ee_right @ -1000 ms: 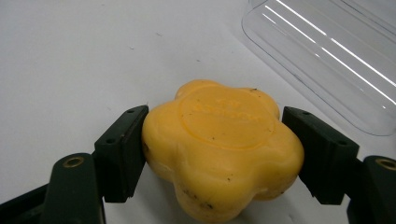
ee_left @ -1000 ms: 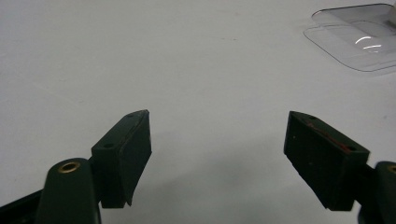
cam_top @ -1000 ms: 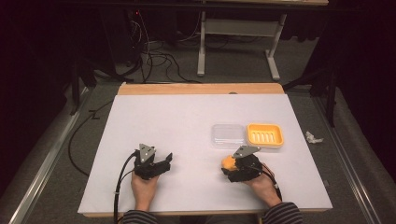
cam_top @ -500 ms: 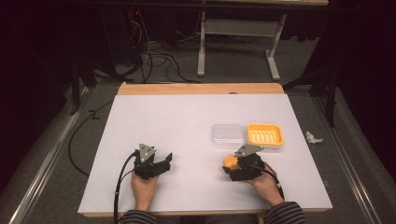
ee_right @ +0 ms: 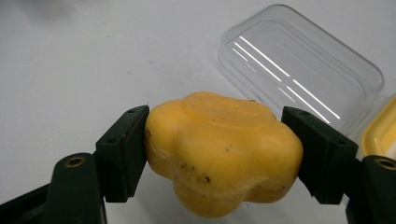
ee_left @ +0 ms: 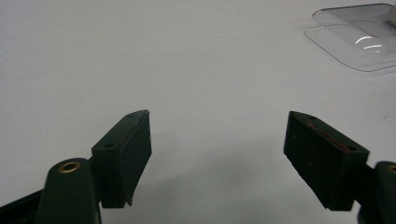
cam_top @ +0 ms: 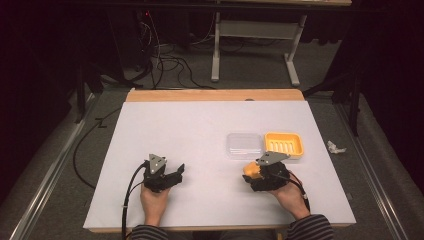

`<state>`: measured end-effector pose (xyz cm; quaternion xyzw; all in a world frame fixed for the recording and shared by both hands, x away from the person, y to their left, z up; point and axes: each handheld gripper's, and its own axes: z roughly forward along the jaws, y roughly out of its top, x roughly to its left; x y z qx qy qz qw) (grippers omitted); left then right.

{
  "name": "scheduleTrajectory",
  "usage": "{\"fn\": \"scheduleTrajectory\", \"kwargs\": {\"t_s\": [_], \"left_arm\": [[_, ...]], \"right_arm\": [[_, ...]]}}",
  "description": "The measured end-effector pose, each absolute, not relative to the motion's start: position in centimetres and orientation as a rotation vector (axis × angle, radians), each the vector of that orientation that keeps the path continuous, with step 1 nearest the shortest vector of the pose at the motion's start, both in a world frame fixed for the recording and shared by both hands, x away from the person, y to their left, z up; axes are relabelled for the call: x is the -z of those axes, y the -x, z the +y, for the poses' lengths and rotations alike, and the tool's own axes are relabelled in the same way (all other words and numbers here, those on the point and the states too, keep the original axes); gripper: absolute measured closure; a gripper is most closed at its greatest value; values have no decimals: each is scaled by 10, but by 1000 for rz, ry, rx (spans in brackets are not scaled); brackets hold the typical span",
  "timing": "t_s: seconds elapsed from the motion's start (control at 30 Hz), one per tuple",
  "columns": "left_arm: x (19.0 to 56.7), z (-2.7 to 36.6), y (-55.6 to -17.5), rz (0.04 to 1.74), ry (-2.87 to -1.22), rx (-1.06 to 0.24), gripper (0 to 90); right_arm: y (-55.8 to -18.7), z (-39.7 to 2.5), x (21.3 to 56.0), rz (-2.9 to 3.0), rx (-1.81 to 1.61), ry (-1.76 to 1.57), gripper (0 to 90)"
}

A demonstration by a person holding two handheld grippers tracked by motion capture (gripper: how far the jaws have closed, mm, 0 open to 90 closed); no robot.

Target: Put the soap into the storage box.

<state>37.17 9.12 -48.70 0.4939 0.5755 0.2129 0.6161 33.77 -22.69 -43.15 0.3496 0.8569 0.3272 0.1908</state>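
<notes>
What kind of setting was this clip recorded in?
Probably a lab or workshop set up for recording: a white-topped table on grey carpet, loose cables on the floor behind it, a metal bench frame beyond, and dark surroundings.

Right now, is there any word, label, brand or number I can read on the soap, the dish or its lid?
None can be read.
Yellow soap in the right gripper: a raised oval on top, no letters legible.
Clear lid: only light reflections.
Yellow dish: plain ribs, no print.
</notes>
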Motion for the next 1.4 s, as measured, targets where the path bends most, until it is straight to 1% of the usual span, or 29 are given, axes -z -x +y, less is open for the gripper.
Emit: {"fn": "scheduleTrajectory", "kwargs": {"t_s": [0.2,0.6,1.4], "left_arm": [[487,91,-371,1321,-1142,-498,239],[487,91,-372,1326,-1145,-498,239],[487,91,-372,1329,-1142,-499,239]], "right_arm": [[-335,-234,423,2384,-904,-983,274],[-333,-248,423,2348,-908,-1019,276],[-336,-302,394,2178,-919,-1127,278]]}}
